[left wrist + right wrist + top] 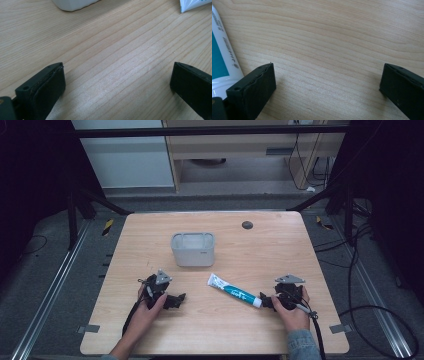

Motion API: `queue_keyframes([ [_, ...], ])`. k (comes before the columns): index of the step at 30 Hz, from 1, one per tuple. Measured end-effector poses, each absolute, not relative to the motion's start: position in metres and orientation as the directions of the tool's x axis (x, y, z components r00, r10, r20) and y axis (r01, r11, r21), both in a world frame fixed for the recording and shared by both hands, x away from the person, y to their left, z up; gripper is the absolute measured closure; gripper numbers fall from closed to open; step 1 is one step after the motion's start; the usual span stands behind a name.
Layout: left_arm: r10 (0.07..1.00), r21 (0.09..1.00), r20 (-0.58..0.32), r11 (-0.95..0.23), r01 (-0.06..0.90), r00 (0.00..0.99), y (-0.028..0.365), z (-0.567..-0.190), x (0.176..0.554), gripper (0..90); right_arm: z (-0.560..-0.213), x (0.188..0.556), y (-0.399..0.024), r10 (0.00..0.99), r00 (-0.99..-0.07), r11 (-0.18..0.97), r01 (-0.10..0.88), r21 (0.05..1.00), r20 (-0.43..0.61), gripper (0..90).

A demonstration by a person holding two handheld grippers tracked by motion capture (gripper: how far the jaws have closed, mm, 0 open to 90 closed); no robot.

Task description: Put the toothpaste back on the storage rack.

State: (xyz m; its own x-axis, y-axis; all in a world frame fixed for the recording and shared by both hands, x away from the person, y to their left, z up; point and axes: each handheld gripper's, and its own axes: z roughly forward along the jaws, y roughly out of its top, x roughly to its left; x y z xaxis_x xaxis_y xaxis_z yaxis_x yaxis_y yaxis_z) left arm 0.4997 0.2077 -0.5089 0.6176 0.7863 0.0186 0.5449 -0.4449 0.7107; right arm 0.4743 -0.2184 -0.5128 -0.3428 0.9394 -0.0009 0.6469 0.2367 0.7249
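wooden table [150, 330], nothing started yet — toothpaste tube [233, 290] lying flat between grippers, near grey cup [193, 249]. left gripper [172, 300] and right gripper [267, 301] resting wide open, holding nothing — everything seemingly remaining.

The pale wooden counter [280, 245] carried a grey, open-topped tub [193, 249] near its middle and a white-and-teal tube [234, 290] lying flat nearer the front (its cap pointing right). A small dark disc [247, 225] sat toward the far edge. Black cables [372, 307] trailed across the grey floor [55, 270].
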Motion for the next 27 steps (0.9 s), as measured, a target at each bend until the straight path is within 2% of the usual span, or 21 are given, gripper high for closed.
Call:
queue_keyframes([
  [9, 0.794, 0.710, 0.019, -0.439, 0.550, 0.608, 0.208, -0.509, 0.498, 0.0, -0.512, 0.472, -0.218, 0.938, -0.346, 0.238, 0.644, 0.727, -0.001, 3.0],
  [12, 0.794, 0.710, 0.018, -0.438, 0.551, 0.608, 0.208, -0.509, 0.498, 0.0, -0.511, 0.469, -0.218, 0.933, -0.360, 0.243, 0.628, 0.739, 0.000, 12.0],
  [19, 0.794, 0.711, 0.019, -0.438, 0.551, 0.607, 0.208, -0.509, 0.498, 0.0, -0.480, 0.453, -0.203, 0.894, -0.443, 0.330, 0.546, 0.770, -0.069, 14.3],
  [27, 0.796, 0.711, 0.019, -0.437, 0.552, 0.606, 0.208, -0.509, 0.497, 0.0, -0.451, 0.442, -0.153, 0.803, -0.576, 0.486, 0.490, 0.724, -0.150, 13.9],
])
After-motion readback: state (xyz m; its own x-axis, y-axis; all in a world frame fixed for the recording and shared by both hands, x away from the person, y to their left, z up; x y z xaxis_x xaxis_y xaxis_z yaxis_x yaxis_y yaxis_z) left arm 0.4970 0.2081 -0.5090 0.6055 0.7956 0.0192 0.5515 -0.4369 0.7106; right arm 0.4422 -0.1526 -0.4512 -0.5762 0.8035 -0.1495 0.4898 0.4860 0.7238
